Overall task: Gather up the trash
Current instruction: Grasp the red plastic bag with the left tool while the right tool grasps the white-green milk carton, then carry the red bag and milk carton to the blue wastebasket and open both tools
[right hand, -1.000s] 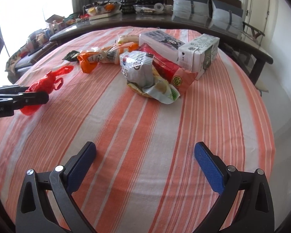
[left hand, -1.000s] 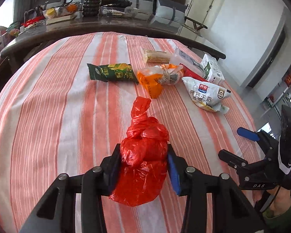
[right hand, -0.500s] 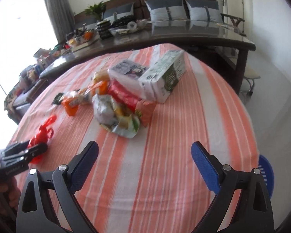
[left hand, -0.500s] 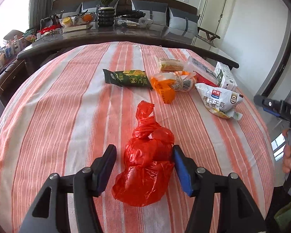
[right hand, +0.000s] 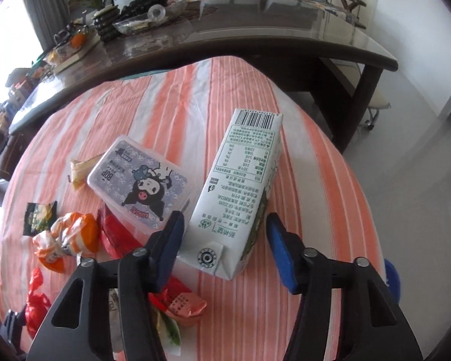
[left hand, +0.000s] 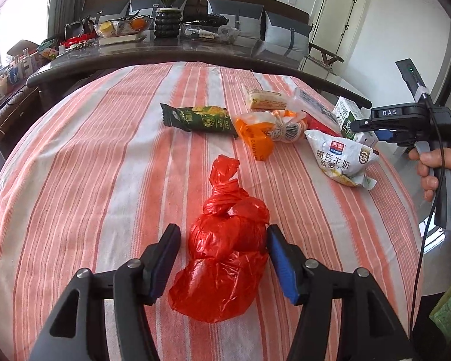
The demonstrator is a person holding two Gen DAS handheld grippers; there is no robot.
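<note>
Both claws are standing released. Left gripper (left hand: 221, 257) is straddling the knotted red plastic bag (left hand: 225, 246), which is lying on the orange-striped tablecloth (left hand: 105, 180); its right pad is touching the bag while the left pad is sitting just apart. Right gripper (right hand: 225, 240) is spreading its fingers around the near end of the white milk carton (right hand: 240, 198), which is lying flat, with neither pad pressing it. Beside the carton a cartoon-printed plastic box (right hand: 141, 186) is resting. Farther along, a green snack wrapper (left hand: 200, 117), an orange-and-white bag (left hand: 267, 129) and a white milk-powder pouch (left hand: 341, 158) are lying scattered.
</note>
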